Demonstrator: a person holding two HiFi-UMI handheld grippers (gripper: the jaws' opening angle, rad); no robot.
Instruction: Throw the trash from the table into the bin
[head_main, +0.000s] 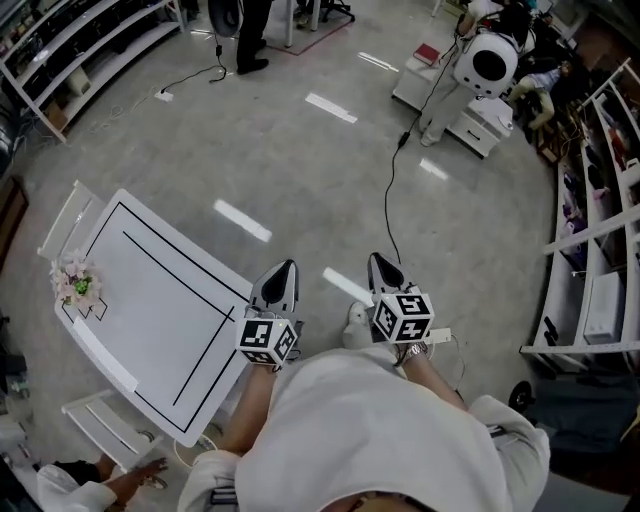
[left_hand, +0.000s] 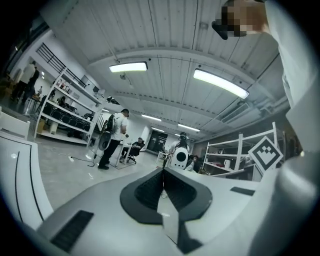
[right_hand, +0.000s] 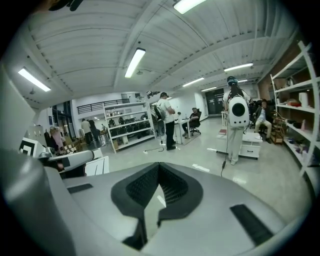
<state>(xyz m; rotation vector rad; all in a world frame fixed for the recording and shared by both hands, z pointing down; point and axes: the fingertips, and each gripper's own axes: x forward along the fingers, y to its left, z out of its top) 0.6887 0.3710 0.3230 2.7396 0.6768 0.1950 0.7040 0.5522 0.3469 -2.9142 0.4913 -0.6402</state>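
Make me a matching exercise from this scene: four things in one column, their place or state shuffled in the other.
1 flowers
2 left gripper
3 white robot
4 black cable

A jaws together, nothing held
B lying across the floor
C on a corner of the table
D upright, far across the room

Pairs: 1-C, 2-A, 3-D, 4-B

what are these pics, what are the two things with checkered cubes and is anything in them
No robot: a person holds the left hand-held gripper and the right hand-held gripper; each cube is part of one. The head view looks down from a camera on the person's head. The other two views come from cameras riding on each, looking along its jaws. Both are shut and empty. On the table I see flowers but no trash, and no bin is in view.
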